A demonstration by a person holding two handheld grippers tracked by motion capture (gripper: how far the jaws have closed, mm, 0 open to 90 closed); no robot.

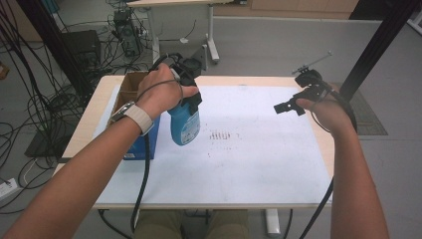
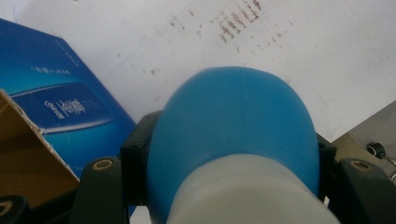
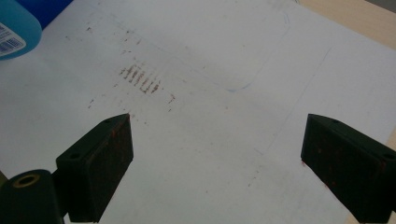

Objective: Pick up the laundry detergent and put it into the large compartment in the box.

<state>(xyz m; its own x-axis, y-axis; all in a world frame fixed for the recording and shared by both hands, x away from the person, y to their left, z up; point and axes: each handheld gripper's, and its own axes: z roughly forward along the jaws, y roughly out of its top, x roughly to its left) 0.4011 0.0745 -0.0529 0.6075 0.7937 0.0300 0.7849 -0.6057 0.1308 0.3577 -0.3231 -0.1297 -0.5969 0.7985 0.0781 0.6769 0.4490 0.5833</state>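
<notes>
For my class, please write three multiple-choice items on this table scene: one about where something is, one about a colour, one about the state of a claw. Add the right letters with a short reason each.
1. Where is the open cardboard box?
A. At the table's left edge
B. At the table's right edge
C. On the floor

2. What colour is the bottle?
A. Red
B. Blue
C. Green

3. How does the right claw stand?
A. Shut on the bottle
B. Shut on the box
C. Open, holding nothing

Answers: 1 A, the high view shows the box at the left edge beside the left claw. 2 B, its body is blue with a label. 3 C, the right gripper view shows the jaws wide apart over the white sheet.
</notes>
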